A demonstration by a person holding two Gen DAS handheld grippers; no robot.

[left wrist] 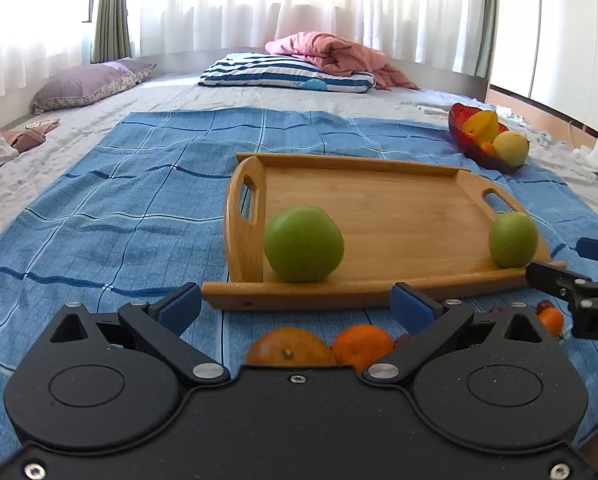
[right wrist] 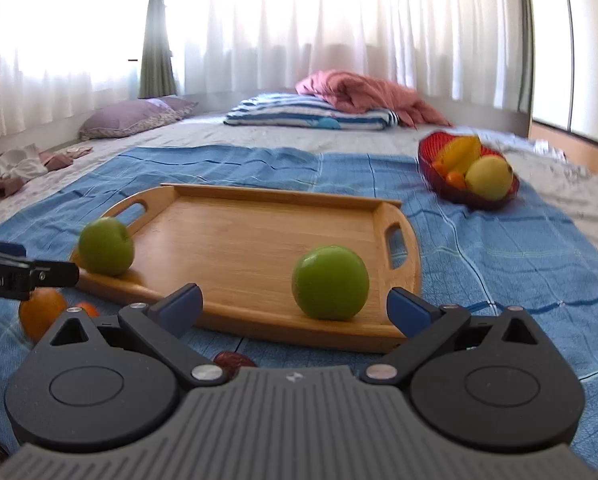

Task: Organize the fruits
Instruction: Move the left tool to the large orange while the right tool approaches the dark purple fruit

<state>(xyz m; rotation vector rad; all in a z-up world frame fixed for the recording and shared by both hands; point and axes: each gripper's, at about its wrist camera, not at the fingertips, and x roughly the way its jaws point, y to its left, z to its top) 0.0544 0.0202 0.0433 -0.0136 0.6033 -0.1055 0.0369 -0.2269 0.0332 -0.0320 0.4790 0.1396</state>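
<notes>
Both sets of jaws stand spread wide with nothing between them: the left gripper (left wrist: 297, 306) hangs just short of the near rim of the wooden tray (left wrist: 379, 200), and the right gripper (right wrist: 295, 306) does the same further right. Going left to right across the tray, one green apple (left wrist: 304, 244) sits by the left handle against the near rim, and a second green apple (right wrist: 330, 282) sits by the right handle; both look released and settled. On the blue cloth (left wrist: 119, 200) just near of the tray lie two oranges (left wrist: 291, 346), partly hidden under the left gripper, with a dark date (right wrist: 233, 361) to their right. Far right, a red basket (right wrist: 451, 192) holds more fruit. The next pick is likely an orange: the left gripper should back off until the fruit is clear in view, then close around its widest part. Each gripper points forward and moderately downward, roughly level in roll.
</notes>
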